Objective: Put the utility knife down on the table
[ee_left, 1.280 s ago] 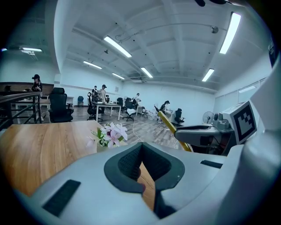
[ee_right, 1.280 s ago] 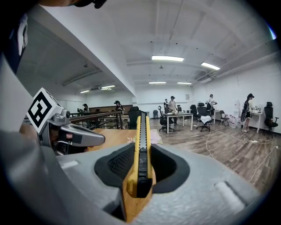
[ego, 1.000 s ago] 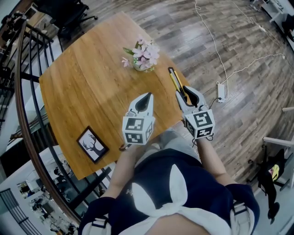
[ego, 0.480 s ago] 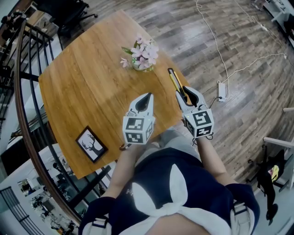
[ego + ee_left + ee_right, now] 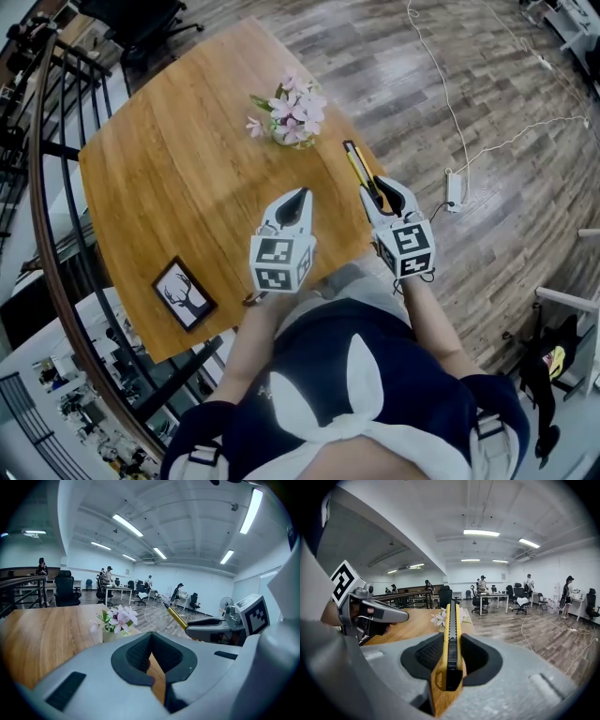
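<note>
**A:** Where is the utility knife (image 5: 355,162)?

**B:** It is clamped in the right claw (image 5: 379,190) and not yet on the tabletop (image 5: 169,178). The yellow knife sticks straight out from between the pads. In the head view its long axis runs toward eleven o'clock, over the tabletop's right edge.

**A:** And the other claw?

**B:** The left claw (image 5: 298,201) sits at nine o'clock from the right one. Its jaws are together with nothing in them, and it hovers over the wood.

**A:** What does setting the knife down depend on?

**B:** Probably lowering the right claw so the knife lies flat along that same line. The flowers (image 5: 292,111) stand at ten o'clock from its tip, so it should stop short of them.
</note>
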The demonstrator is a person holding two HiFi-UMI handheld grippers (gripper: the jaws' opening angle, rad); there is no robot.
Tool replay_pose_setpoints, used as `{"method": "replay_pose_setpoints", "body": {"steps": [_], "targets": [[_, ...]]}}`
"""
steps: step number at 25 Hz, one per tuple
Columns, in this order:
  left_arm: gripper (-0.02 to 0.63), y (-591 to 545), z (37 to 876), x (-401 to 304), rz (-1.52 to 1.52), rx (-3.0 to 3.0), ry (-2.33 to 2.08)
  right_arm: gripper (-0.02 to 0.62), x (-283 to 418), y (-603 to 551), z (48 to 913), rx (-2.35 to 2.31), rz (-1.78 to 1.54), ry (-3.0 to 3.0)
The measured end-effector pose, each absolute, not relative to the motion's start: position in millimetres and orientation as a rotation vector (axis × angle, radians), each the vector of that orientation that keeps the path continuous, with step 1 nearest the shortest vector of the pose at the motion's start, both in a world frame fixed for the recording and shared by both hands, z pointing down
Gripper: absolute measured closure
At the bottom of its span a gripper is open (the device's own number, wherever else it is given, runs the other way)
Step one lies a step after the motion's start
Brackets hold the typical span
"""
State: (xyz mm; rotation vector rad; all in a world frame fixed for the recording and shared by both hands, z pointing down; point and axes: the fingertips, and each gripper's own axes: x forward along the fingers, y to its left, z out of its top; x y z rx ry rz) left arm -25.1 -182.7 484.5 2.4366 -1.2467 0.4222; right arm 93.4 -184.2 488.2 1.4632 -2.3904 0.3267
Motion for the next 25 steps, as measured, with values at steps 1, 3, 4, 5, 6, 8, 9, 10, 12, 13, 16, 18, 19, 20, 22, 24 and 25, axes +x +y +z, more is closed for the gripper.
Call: {"method": "replay_pose_setpoints", "body": {"steps": [1, 3, 4, 5, 6, 8, 9, 10, 12, 13, 16, 18, 19, 20, 22, 24, 25], "targets": [[0.589, -184, 485, -25, 0.423, 2.434, -1.252, 0.480, 94, -186, 491, 1.456, 0.328, -2.390], [0.589, -187, 487, -26, 0.424, 2.427, -1.262, 0.480, 94, -188, 496, 1.438, 0.331, -2.388], [0.589, -188, 488, -27, 0.423, 2.424, -1.268, 0.480, 94, -190, 498, 1.429, 0.332, -2.387], [0.589, -189, 488, -28, 0.422, 2.419, -1.273, 0.480, 93, -191, 500, 1.419, 0.333, -2.387], [0.589, -190, 488, -29, 0.422, 2.415, -1.278, 0.480, 93, -193, 502, 1.410, 0.332, -2.386], [0.589, -193, 489, -31, 0.419, 2.409, -1.288, 0.480, 92, -196, 505, 1.395, 0.330, -2.384], [0.589, -194, 489, -32, 0.418, 2.406, -1.292, 0.480, 92, -197, 507, 1.390, 0.329, -2.382], [0.589, -196, 490, -32, 0.417, 2.403, -1.295, 0.480, 92, -199, 508, 1.385, 0.328, -2.381], [0.589, -198, 492, -33, 0.419, 2.397, -1.300, 0.480, 93, -202, 512, 1.376, 0.327, -2.377], [0.589, -198, 492, -33, 0.421, 2.395, -1.303, 0.480, 93, -203, 514, 1.371, 0.327, -2.375], [0.589, -199, 495, -33, 0.434, 2.389, -1.306, 0.480, 94, -205, 519, 1.359, 0.331, -2.369], [0.589, -200, 498, -33, 0.441, 2.385, -1.307, 0.480, 95, -206, 524, 1.350, 0.334, -2.364], [0.589, -200, 499, -34, 0.444, 2.382, -1.307, 0.480, 95, -207, 527, 1.345, 0.335, -2.362], [0.589, -201, 500, -34, 0.447, 2.381, -1.307, 0.480, 95, -208, 529, 1.339, 0.336, -2.361], [0.589, -203, 502, -33, 0.449, 2.380, -1.307, 0.480, 96, -210, 534, 1.328, 0.337, -2.357], [0.589, -205, 504, -32, 0.449, 2.378, -1.307, 0.480, 97, -211, 539, 1.316, 0.339, -2.352], [0.589, -205, 505, -32, 0.451, 2.376, -1.307, 0.480, 97, -212, 541, 1.310, 0.341, -2.349]]}}
